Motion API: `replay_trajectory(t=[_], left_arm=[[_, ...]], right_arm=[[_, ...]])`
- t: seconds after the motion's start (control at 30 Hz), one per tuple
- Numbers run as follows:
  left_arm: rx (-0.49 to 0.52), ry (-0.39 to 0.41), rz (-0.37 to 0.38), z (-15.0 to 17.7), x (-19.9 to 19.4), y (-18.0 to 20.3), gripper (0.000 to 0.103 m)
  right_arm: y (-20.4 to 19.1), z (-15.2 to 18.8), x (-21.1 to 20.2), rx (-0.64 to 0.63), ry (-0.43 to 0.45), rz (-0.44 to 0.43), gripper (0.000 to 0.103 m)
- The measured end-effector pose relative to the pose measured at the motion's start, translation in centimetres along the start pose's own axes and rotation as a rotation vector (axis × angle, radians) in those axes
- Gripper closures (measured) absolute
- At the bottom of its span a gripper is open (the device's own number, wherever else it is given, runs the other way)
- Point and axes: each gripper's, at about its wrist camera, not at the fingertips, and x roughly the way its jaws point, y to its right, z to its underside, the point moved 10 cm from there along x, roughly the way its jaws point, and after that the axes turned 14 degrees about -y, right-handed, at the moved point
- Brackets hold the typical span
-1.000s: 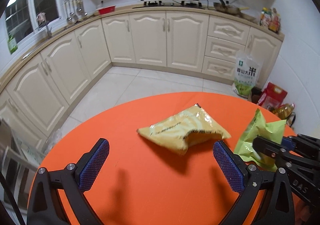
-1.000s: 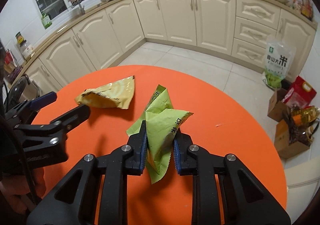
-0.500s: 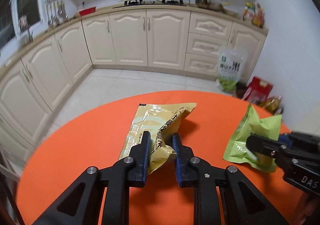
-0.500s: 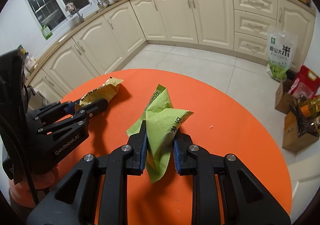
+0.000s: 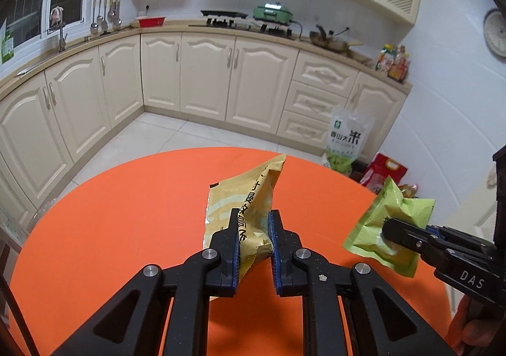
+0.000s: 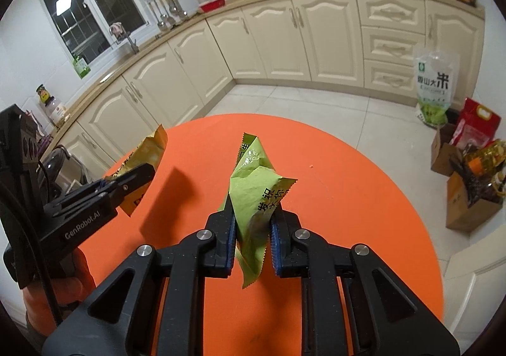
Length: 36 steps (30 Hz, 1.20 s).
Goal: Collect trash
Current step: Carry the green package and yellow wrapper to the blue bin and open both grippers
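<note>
Each fisheye looks down along its hand-held gripper, close above the orange worktop (image 5: 126,213); both share the cabinets (image 6: 316,39).

Right tool (image 5: 387,229) pinch point hidden behind green wrapper (image 5: 392,223).

Yellow wrapper (image 5: 249,210), crumpled, upright, lifted off table; green wrapper (image 6: 253,194) likewise.
</note>
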Motion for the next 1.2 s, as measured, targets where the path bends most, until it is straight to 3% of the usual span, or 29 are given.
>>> replay_trajectory(t=[0.43,0.8,1.03,1.2], left_arm=[[0.070,0.119,0.034,10.8,-11.5,5.8,0.091],[0.149,0.229,0.065,22.1,-21.5,13.9,0.091],[0.220,0.181,0.147,27.8,-21.5,19.4,0.091],[0.275,0.115,0.203,29.5,-19.6,22.9,0.091]], right_arm=[[-0.2,5.4,-10.9,-0.008,0.138,0.039,0.086],[1.8,11.6,-22.6,0.019,0.294,0.095,0.086],[8.3,15.3,-26.0,0.119,0.310,0.157,0.086],[14.9,16.8,-26.4,0.211,0.296,0.200,0.086]])
